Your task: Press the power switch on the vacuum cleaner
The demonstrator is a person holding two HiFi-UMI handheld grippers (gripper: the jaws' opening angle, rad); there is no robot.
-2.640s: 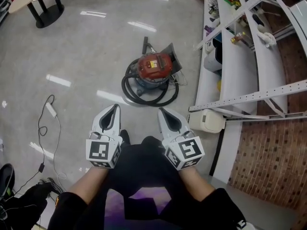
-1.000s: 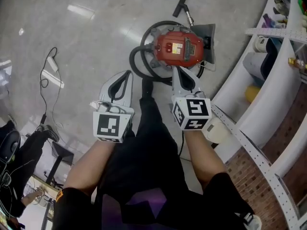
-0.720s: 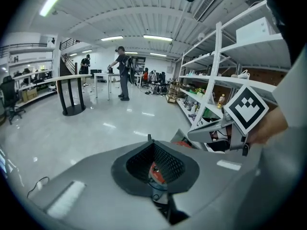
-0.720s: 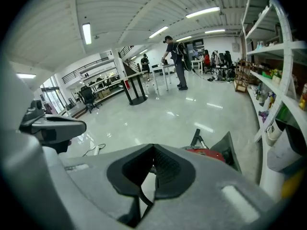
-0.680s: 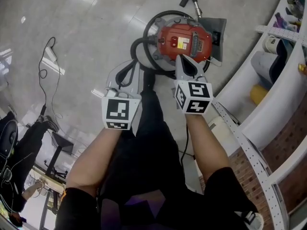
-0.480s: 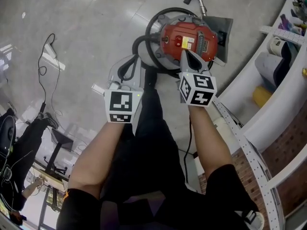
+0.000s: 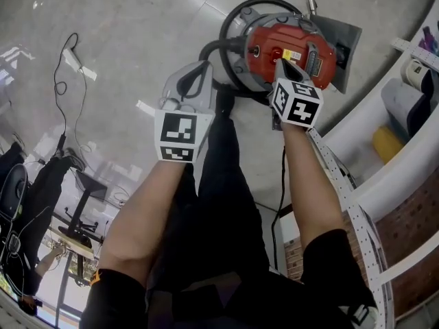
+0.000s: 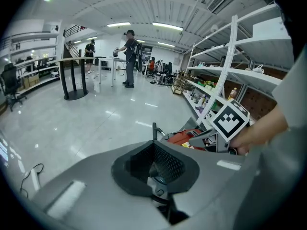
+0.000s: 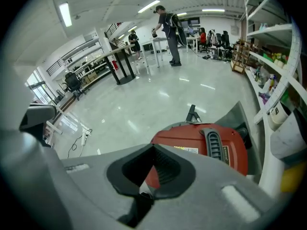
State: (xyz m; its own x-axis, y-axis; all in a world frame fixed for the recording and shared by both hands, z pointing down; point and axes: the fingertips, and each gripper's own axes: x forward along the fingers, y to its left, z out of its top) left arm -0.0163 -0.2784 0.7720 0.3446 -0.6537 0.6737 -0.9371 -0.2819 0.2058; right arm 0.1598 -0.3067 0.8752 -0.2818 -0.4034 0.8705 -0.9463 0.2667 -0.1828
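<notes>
- on the floor ahead: vacuum cleaner (image 7: 295, 46), red top w/ yellow label and grey vent grille, grey base beneath.
- around its base: black hose (image 7: 230, 26), coiled, w/ the nozzle end poking out at the far side.
- re right gripper (image 7: 280, 62): jaws pressed together, nothing between; tip over the red top, just beside the yellow label. can't tell whether touching.
- in right gripper view: closed tips (image 9: 153, 146) in front of the vac's red lid (image 9: 211, 140); red visible thru the gap behind the tips.
- power switch itself: too small to pick out w/ certainty.
- re left gripper (image 7: 204, 66): also closed, empty; held left of the vac, tip near the hose loop but apart from it.
- in left gripper view: tips (image 8: 153, 145) meeting at a point; beyond, at right, the other gripper's marker cube (image 8: 230, 120) above the vac (image 8: 182, 137).
- at right: white shelving (image 7: 405, 156) curving past the vac, w/ a yellow item (image 7: 387, 142) on a lower level.
- at left on glossy grey floor (image 7: 137, 19): thin black cable (image 7: 62, 81) w/ a white block (image 7: 72, 59) on it, well apart from the vac.
- far bkgd in right gripper view: standing people (image 9: 168, 30) and a tall table (image 9: 124, 56).
</notes>
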